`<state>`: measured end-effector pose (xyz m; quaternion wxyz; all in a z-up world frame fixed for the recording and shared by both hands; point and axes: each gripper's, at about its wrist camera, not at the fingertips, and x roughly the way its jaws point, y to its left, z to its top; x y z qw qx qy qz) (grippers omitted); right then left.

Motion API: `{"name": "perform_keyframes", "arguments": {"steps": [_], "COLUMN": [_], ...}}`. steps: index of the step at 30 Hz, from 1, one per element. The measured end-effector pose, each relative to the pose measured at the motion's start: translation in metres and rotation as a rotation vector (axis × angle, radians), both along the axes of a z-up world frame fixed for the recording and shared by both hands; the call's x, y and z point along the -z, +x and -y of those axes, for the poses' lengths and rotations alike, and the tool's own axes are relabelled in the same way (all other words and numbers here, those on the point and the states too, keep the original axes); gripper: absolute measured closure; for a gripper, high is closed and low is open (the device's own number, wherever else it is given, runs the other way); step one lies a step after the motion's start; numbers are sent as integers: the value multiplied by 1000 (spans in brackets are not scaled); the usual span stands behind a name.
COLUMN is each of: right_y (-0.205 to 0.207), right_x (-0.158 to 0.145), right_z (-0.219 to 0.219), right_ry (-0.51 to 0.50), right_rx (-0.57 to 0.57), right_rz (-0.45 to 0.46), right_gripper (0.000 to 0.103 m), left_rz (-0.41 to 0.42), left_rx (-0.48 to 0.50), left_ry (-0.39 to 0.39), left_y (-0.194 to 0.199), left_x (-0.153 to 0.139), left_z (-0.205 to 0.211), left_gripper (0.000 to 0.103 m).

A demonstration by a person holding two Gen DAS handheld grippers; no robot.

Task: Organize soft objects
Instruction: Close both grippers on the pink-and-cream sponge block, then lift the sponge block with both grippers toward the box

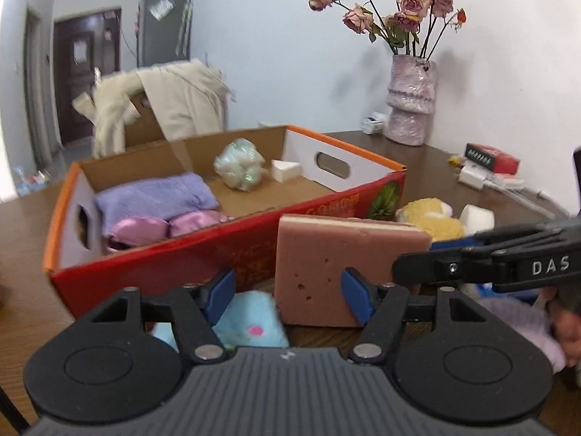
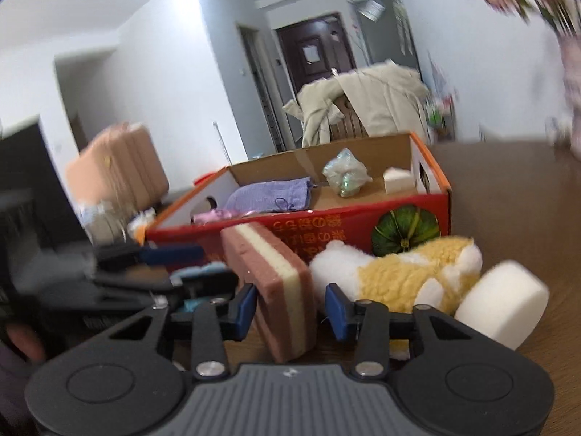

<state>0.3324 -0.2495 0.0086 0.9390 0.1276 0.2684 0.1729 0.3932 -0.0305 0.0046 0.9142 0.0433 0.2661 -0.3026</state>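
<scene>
A pink and cream layered sponge (image 1: 341,265) stands on edge on the table in front of the red cardboard box (image 1: 218,250). My right gripper (image 2: 290,309) is open with its blue pads on either side of the sponge (image 2: 279,290), with small gaps. It also shows from the side in the left wrist view (image 1: 472,254). My left gripper (image 1: 287,290) is open, just before the sponge, above a light blue plush (image 1: 250,323). The box holds a purple cloth (image 1: 156,196), pink satin pieces (image 1: 163,229), a crumpled green-white ball (image 1: 239,163) and a white wedge (image 1: 287,170).
A yellow and white plush (image 2: 399,272) and a white foam block (image 2: 504,305) lie right of the sponge. A lilac soft item (image 1: 519,323) lies at right. A vase of dried roses (image 1: 410,105) and chargers (image 1: 486,170) stand at the back. A chair with a coat (image 1: 174,101) is behind.
</scene>
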Motion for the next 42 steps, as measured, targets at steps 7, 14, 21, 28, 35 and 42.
{"name": "perform_keyframes", "arguments": {"steps": [7,14,21,28,35,42], "right_y": [11,2,-28,-62,-84,-47], "right_x": [14,5,-30,-43,-47,-66], "right_z": [23,22,30,39,57,68], "right_ry": [143,145,211,293,307,250], "right_rx": [53,59,20,15,29,15], "right_rz": [-61,-16,65,64,63,69], "right_gripper": [75,76,79,81,82,82], "left_rz": [-47,-47,-119,-141,-116,-123], "left_rx": [79,10,-122,-171,-182,-233], "left_ry": [-123,-179,-284,-338,-324,-337], "left_y": [10,-13,-63,-119,-132,-69], "left_x": [8,-20,-44,-55,-64,-80], "left_z": [-2,-11,-25,-17,7,26], "left_gripper": [61,73,77,80,80,80]}}
